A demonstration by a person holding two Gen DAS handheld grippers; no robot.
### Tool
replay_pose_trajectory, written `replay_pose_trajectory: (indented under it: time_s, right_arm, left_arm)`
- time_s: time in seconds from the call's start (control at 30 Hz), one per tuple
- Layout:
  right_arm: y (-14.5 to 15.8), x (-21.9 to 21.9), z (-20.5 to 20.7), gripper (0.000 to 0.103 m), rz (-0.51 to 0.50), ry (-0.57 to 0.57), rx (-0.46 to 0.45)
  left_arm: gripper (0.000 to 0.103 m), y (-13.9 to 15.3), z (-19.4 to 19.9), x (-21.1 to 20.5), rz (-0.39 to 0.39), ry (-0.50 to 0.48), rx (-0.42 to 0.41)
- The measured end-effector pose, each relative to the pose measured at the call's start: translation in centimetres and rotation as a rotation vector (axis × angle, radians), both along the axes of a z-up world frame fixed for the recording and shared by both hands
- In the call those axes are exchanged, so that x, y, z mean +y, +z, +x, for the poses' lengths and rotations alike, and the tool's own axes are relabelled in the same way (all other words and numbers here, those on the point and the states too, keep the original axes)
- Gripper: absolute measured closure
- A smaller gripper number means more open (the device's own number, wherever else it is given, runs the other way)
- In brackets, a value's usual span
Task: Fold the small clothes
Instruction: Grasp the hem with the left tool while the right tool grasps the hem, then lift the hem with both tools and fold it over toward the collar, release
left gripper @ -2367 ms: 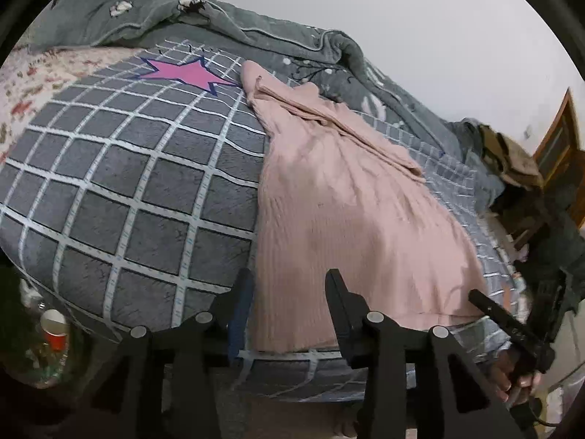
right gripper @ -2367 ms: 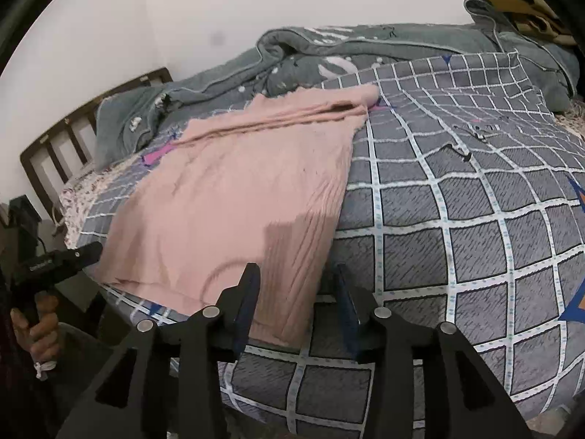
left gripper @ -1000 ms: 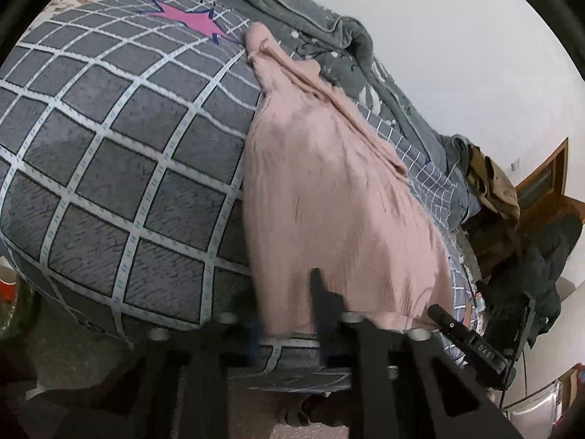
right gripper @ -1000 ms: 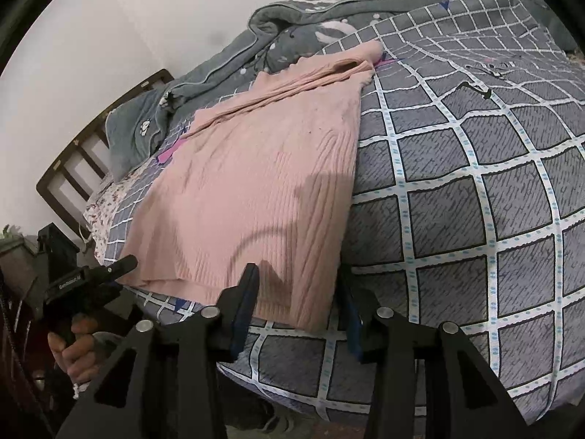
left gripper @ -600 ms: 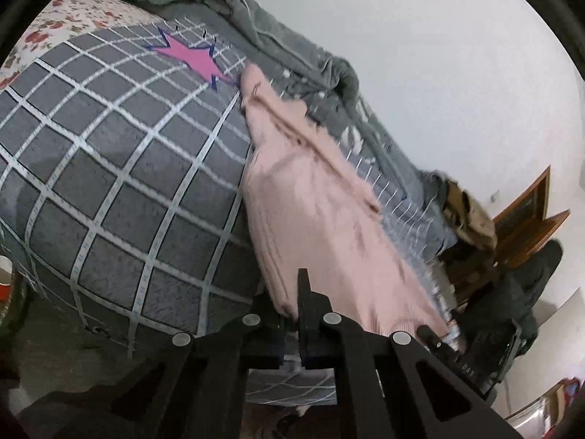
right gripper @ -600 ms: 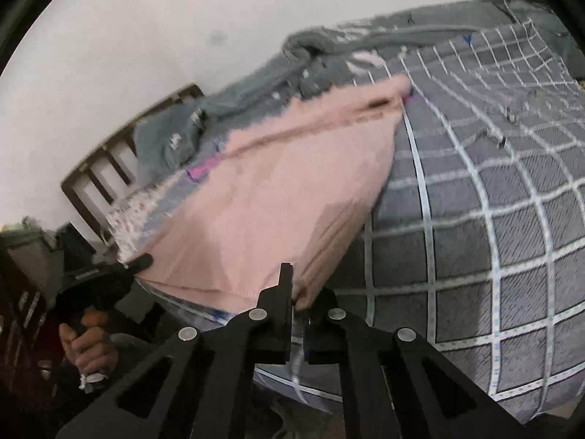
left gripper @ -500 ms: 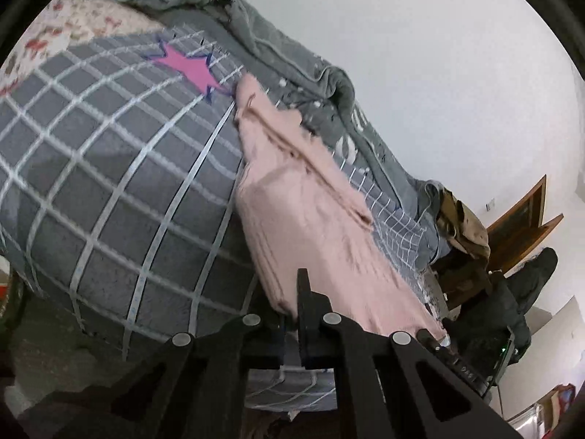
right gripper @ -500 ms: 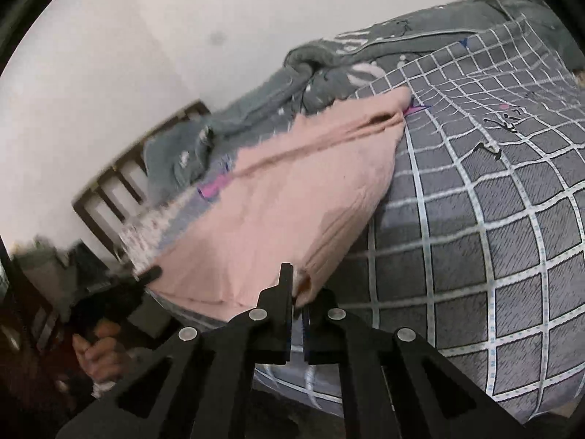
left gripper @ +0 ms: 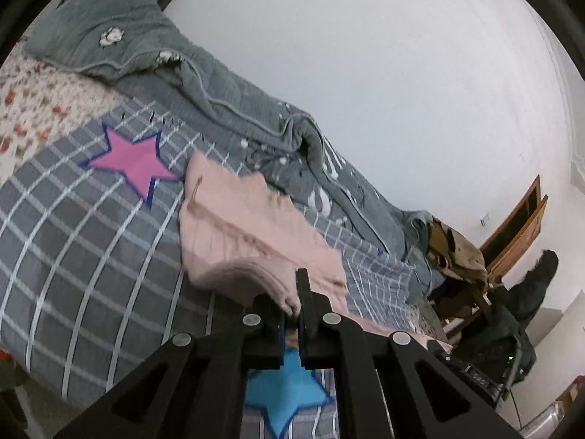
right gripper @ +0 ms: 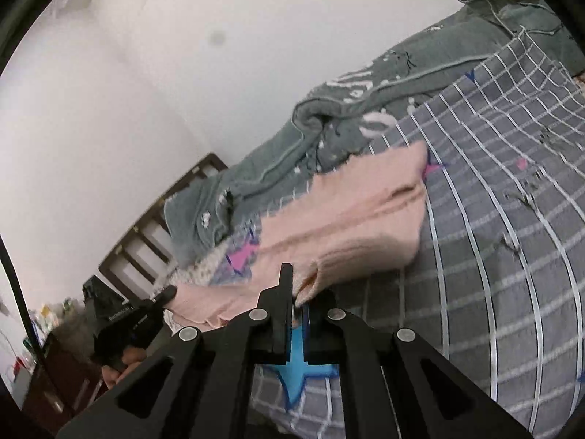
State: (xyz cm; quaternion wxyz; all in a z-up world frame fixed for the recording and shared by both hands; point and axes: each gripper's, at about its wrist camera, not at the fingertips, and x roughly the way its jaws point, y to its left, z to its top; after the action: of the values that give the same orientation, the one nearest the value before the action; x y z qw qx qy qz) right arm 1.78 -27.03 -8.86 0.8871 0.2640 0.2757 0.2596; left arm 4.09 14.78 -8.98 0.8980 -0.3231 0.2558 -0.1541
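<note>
Over grid-patterned bedding (left gripper: 91, 241), both claws (left gripper: 291, 305) (right gripper: 299, 301) clamp the ribbed pink garment's (left gripper: 248, 234) lifted, curling hem.

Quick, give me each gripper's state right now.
Left gripper: shut on the hem of the pink ribbed knit sweater, lifted off the bed.
Right gripper: shut on the same sweater's other hem corner.

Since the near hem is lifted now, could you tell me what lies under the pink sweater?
Under the raised hem of the pink sweater, the checked bedspread and a blue star show. Further back, the sweater covers the bedspread.
</note>
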Motion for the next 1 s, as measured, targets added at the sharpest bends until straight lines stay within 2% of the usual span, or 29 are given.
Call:
replay_pose_trajectory:
  time_s: [0.23, 0.47, 0.6, 0.77, 1.0]
  right_arm:
    - [2.6, -0.1, 5.8, 0.099, 0.072, -0.013, 0.000]
    - [3.1, 0.9, 12.6, 0.099, 0.097, -0.024, 0.005]
    - [2.3, 1.8, 16.6, 0.099, 0.101, -0.026, 0.036]
    - [0.7, 2.2, 21.6, 0.099, 0.076, -0.045, 0.082]
    - [-2.0, 2.5, 28.2, 0.099, 0.015, -0.078, 0.145]
  left_arm:
    - [0.098, 1.9, 5.3, -0.2, 0.022, 0.043, -0.023]
    - [0.098, 1.3, 11.6, -0.5, 0.034, 0.103, 0.008]
    - [0.098, 0.3, 15.4, -0.6, 0.072, 0.117, 0.038]
    - [0.098, -1.6, 21.3, -0.5, 0.108, 0.125, 0.133]
    - [0.097, -3.6, 27.9, -0.9, 0.106, 0.122, 0.188]
